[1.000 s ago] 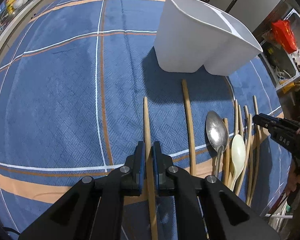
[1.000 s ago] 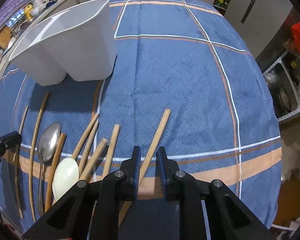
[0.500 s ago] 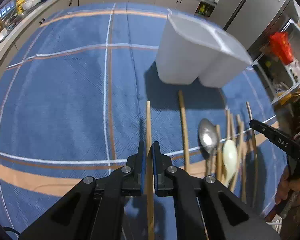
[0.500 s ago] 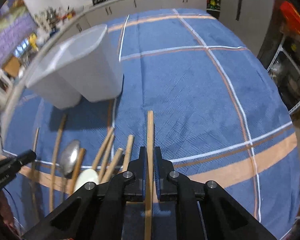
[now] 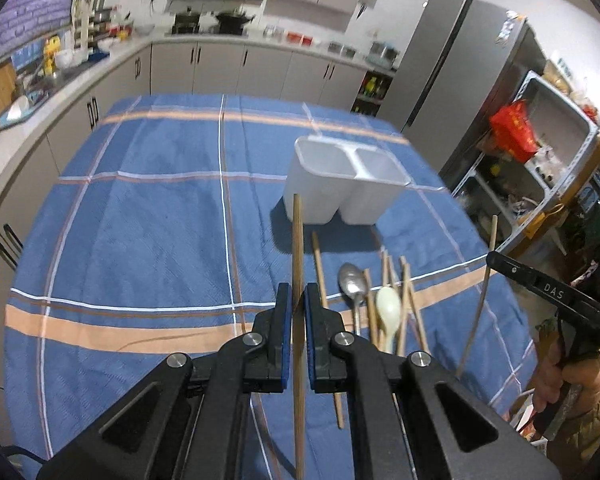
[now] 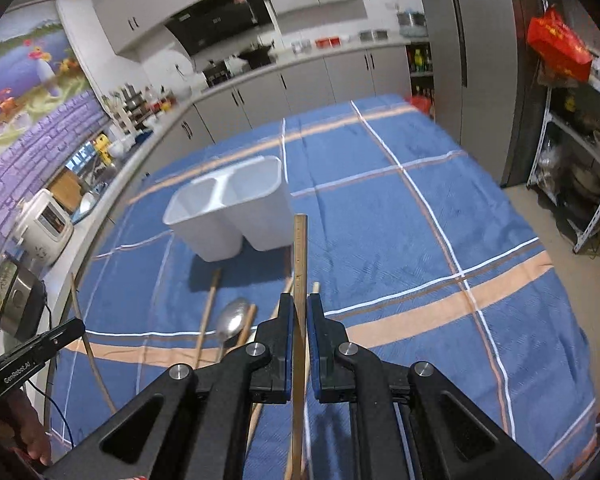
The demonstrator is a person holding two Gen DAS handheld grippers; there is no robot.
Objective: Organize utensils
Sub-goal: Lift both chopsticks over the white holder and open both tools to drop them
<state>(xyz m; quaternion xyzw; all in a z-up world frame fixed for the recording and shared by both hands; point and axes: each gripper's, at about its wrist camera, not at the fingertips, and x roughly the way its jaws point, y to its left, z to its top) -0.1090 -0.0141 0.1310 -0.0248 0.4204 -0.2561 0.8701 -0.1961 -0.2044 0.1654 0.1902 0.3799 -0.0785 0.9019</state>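
My left gripper point(image 5: 296, 300) is shut on a long wooden chopstick point(image 5: 297, 240) that points up toward the white two-compartment holder point(image 5: 324, 196). My right gripper point(image 6: 298, 308) is shut on a second chopstick point(image 6: 301, 248), also aimed at the holder point(image 6: 220, 236). Both grippers hover above the blue checked tablecloth point(image 5: 140, 240). On the cloth in front of the holder lie a metal spoon point(image 5: 352, 280), a pale spoon point(image 5: 388, 308) and several wooden chopsticks point(image 5: 320, 272). Both holder compartments look empty.
The other hand's gripper shows at each view's edge, right gripper point(image 5: 496, 260) and left gripper point(image 6: 76, 326). Kitchen cabinets point(image 5: 220, 68) run behind the table. A fridge point(image 5: 440, 64) and a metal shelf point(image 6: 572, 168) stand to the right. A rice cooker point(image 6: 44, 224) sits on the left counter.
Both grippers have risen off the cloth and tilted up, each carrying a chopstick. The right jaws went from loosely around their chopstick to shut on it.
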